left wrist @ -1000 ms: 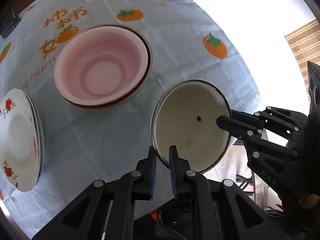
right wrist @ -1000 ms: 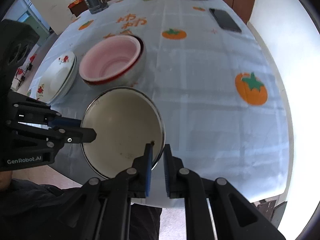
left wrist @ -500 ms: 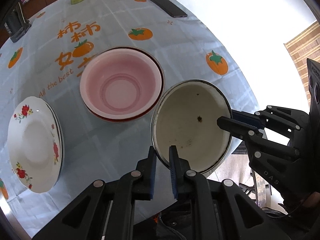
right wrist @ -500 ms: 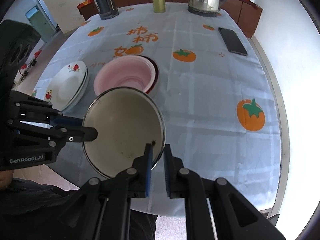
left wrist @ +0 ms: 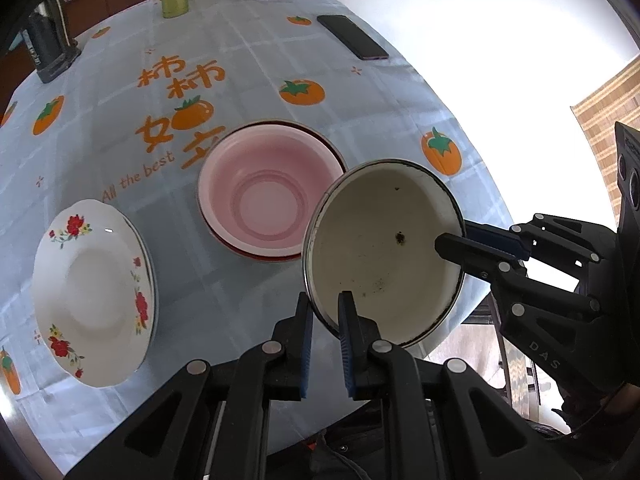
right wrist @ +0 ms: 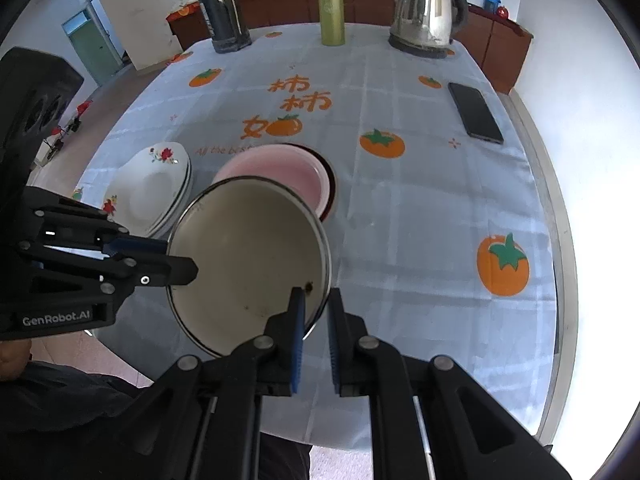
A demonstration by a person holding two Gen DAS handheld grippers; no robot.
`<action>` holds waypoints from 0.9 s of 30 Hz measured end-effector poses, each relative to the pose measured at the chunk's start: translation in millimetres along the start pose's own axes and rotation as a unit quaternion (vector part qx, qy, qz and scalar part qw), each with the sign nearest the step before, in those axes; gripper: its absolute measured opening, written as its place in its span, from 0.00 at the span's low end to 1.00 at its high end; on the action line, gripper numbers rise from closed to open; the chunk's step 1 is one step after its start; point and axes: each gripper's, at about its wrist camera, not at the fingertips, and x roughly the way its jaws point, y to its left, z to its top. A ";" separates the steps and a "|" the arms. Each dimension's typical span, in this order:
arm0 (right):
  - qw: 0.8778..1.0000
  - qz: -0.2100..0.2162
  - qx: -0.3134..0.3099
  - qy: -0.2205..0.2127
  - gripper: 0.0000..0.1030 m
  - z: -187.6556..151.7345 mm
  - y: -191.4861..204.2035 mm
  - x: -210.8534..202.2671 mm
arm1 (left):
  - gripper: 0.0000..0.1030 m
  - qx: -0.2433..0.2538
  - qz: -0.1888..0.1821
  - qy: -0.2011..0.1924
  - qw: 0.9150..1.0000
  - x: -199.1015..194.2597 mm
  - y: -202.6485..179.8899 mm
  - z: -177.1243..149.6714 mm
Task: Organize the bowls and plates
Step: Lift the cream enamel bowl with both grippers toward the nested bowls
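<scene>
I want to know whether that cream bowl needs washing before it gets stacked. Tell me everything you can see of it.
The cream enamel bowl is round, off-white inside, with a thin dark metal-looking rim. Its inside carries a dark spot and scattered brown specks. It is held in the air, tilted, above the near table edge, in front of the pink bowl. The left claw pinches its rim on one side, the right claw on another. Its outside is hidden.

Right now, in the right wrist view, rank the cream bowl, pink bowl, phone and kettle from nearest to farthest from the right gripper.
1. Cream bowl, clamped in the right gripper.
2. Pink bowl, just beyond, table centre.
3. Phone, far right.
4. Kettle, far edge.
</scene>
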 end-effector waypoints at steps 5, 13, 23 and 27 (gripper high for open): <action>1.000 0.002 -0.008 -0.006 0.10 9.0 5.7 -1.5 | 0.14 -0.008 0.003 -0.005 1.000 -4.3 6.6 2.1; 1.000 0.008 -0.017 -0.014 0.10 22.3 13.6 -0.6 | 0.14 -0.022 0.014 -0.015 1.000 -10.7 18.2 6.7; 0.999 0.009 -0.033 -0.022 0.11 42.7 20.5 4.5 | 0.14 -0.035 0.026 -0.023 0.999 -16.7 32.0 19.1; 0.999 0.010 -0.038 -0.023 0.11 50.6 21.6 7.3 | 0.14 -0.039 0.029 -0.024 0.999 -16.8 36.0 23.3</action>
